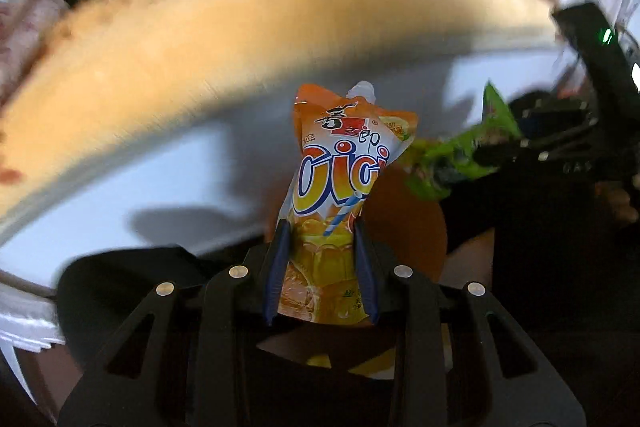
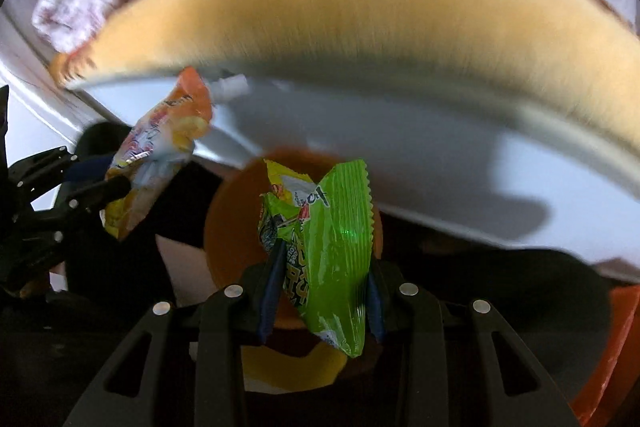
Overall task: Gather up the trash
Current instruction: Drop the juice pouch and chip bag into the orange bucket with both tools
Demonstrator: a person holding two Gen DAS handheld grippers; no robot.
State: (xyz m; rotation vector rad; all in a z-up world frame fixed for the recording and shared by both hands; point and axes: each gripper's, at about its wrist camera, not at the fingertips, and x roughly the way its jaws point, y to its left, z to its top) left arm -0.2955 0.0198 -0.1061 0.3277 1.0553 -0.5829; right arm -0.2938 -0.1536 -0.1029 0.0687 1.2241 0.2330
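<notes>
Left claw (image 1: 322, 247) clamped on orange jelly pouch (image 1: 340, 187), pouch upright between fingers, spout up. Right claw (image 2: 324, 283) clamped on green snack wrapper (image 2: 332, 247), crumpled. Orange bin (image 2: 228, 227) just beyond right claw, below wrapper. Counter (image 2: 360, 47) edge ahead of both claws, blurred.

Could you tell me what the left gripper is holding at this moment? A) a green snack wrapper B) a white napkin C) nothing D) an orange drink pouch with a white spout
D: the left gripper is clamped on the orange drink pouch; the green wrapper sits in the right gripper.
</notes>
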